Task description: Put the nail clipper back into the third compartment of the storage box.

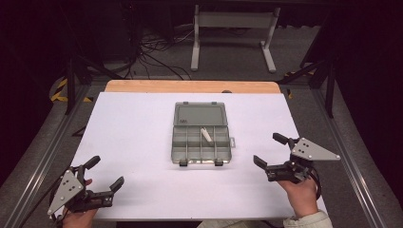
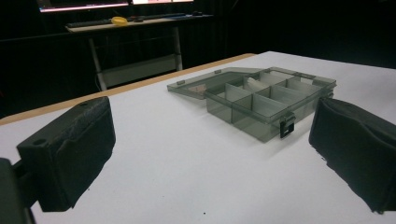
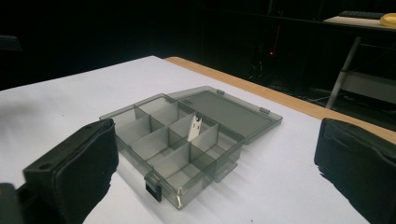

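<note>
A grey see-through compartment box lies in the middle of the white table with its lid folded flat away from me. A small white piece leans in one of its far compartments, and shows as a white piece in the right gripper view. My left gripper rests near the front left corner, open and holding nothing, facing the box. To the right of the box my right gripper is open too, with the box ahead between its jaws.
The white sheet covers the table, with a wooden strip along the far edge. Metal rails run down both sides. Beyond the table stand a white desk frame and loose cables on the floor.
</note>
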Available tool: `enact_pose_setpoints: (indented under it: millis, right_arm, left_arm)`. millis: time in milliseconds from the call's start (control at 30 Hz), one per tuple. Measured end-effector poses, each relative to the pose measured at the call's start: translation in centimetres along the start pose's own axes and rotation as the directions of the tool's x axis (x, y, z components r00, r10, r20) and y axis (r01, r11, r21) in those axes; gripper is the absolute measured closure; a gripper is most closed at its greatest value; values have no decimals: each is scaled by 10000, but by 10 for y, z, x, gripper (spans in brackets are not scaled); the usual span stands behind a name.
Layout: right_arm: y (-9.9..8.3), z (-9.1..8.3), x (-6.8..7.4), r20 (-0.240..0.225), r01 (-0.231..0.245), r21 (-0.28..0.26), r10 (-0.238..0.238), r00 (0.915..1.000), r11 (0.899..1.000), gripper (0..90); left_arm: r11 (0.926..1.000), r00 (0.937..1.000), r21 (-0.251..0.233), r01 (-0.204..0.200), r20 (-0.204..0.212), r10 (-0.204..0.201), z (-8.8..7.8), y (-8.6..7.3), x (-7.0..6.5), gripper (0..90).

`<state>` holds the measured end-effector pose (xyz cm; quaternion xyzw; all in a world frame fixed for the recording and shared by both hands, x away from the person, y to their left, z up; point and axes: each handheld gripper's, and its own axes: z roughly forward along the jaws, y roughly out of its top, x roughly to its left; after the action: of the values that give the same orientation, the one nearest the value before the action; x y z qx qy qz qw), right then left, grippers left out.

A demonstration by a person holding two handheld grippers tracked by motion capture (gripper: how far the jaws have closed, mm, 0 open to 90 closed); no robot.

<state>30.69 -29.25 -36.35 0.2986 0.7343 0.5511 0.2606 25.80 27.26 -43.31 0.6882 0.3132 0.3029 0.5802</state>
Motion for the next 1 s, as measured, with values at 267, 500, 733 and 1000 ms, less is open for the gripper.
enact_pose_setpoints:
  millis: [267, 500, 733, 1000]
  right_arm:
    - [-23, -6, -1, 72, -219, -3, 219, 9997, 9998, 1]
    - [-39, -8, 0, 114, -311, -54, 312, 9994, 9995, 1]
    - [-56, -3, 3, 137, -396, 26, 396, 9991, 9992, 1]
    - [-70, 4, 6, 24, -637, 254, 637, 9980, 9976, 2]
  left_arm:
    - [10000, 10000, -31, -11, 3, 11, -1, 0, 0, 14]
    - [10000, 10000, -32, -19, -7, 19, -1, 0, 0, 14]
    - [10000, 10000, -18, -36, 1, 36, -1, 0, 0, 14]
    - [10000, 10000, -38, -63, 46, 63, -1, 0, 0, 14]
